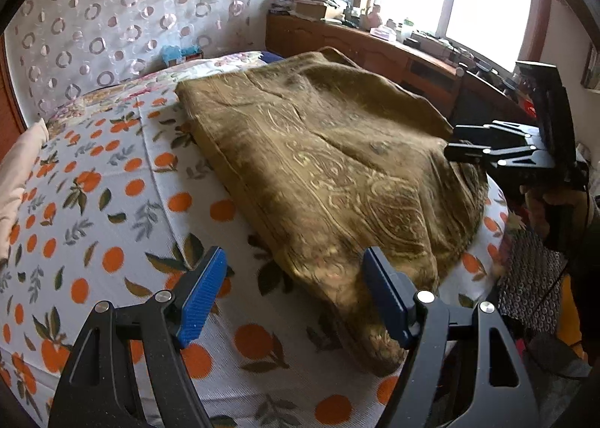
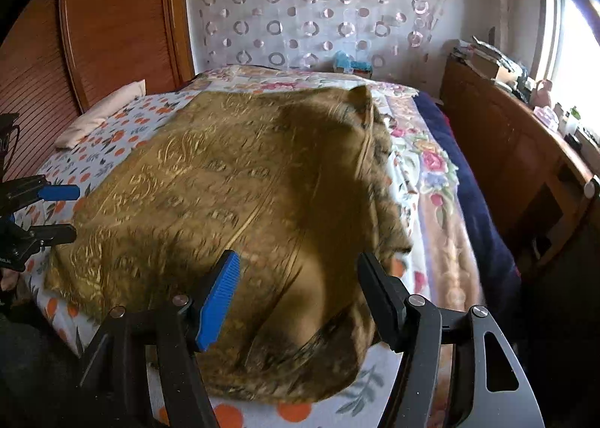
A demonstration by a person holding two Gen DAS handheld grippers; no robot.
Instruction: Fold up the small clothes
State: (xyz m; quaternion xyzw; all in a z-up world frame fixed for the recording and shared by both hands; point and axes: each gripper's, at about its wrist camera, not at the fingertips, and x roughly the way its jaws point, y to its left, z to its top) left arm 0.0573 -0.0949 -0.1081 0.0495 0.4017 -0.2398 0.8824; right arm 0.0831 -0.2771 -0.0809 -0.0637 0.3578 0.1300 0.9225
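Observation:
An olive-gold patterned cloth point(image 1: 330, 165) lies spread on the bed, folded over with rumpled edges; it also fills the middle of the right wrist view point(image 2: 232, 195). My left gripper point(image 1: 294, 297) is open and empty, its blue pads on either side of the cloth's near corner, just above the sheet. My right gripper point(image 2: 298, 300) is open and empty over the cloth's near edge. The right gripper also shows in the left wrist view point(image 1: 455, 141) at the cloth's right edge. The left gripper shows at the left of the right wrist view point(image 2: 71, 212).
The bed has a white sheet with orange fruit print point(image 1: 93, 203), a floral quilt point(image 2: 423, 165) and a dark blue blanket point(image 2: 476, 203). A pale pillow point(image 2: 101, 113) lies at the bed's left. A cluttered wooden cabinet point(image 1: 375, 49) stands under the window. A dotted curtain point(image 2: 318, 4) hangs behind.

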